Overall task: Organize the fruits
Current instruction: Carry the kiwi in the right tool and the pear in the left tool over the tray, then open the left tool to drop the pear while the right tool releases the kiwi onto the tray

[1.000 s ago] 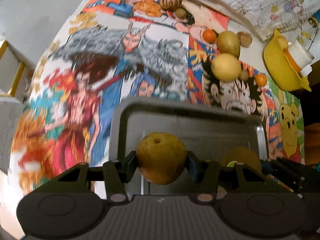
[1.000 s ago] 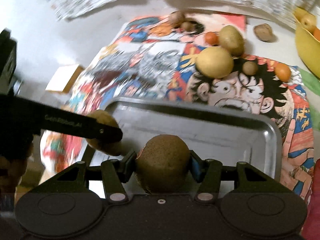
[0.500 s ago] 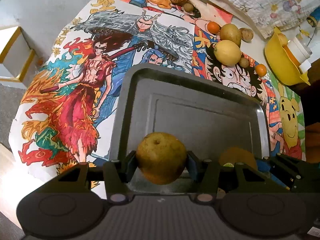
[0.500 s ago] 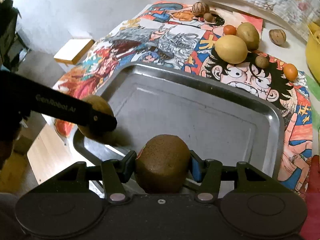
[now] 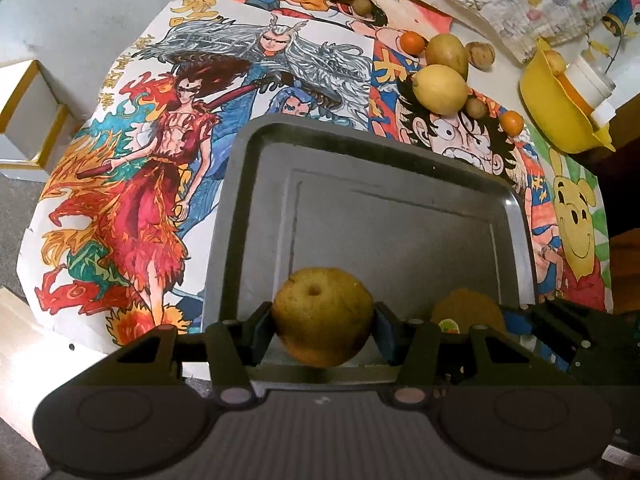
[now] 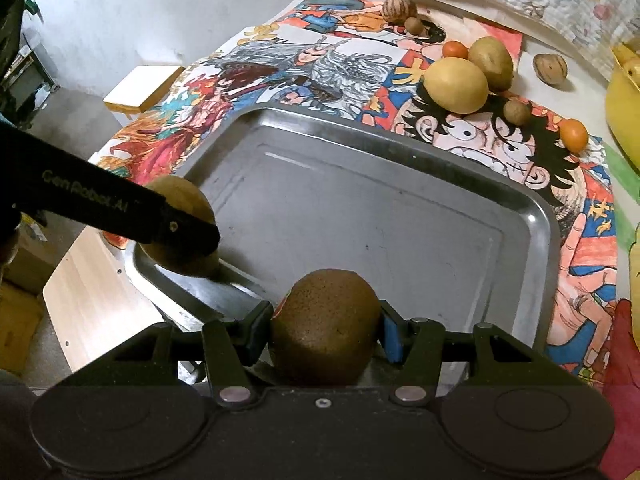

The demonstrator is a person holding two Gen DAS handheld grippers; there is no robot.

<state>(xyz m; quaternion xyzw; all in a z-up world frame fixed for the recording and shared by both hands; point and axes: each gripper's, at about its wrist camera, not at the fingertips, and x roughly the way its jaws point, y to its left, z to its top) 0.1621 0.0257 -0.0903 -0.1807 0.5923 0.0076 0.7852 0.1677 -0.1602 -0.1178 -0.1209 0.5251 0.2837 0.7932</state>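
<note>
While each gripper clamps a fruit, left gripper (image 5: 323,326) a pear (image 5: 322,316), right gripper (image 6: 325,330) a kiwi (image 6: 325,326): cartoon-poster table (image 5: 132,184), grey tray (image 6: 400,216)

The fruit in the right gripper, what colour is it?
Brown and fuzzy, the kiwi shows best in the right wrist view.

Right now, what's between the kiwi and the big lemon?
Only bare tray floor, its far rim, then a strip of poster, seen from the right wrist.
</note>
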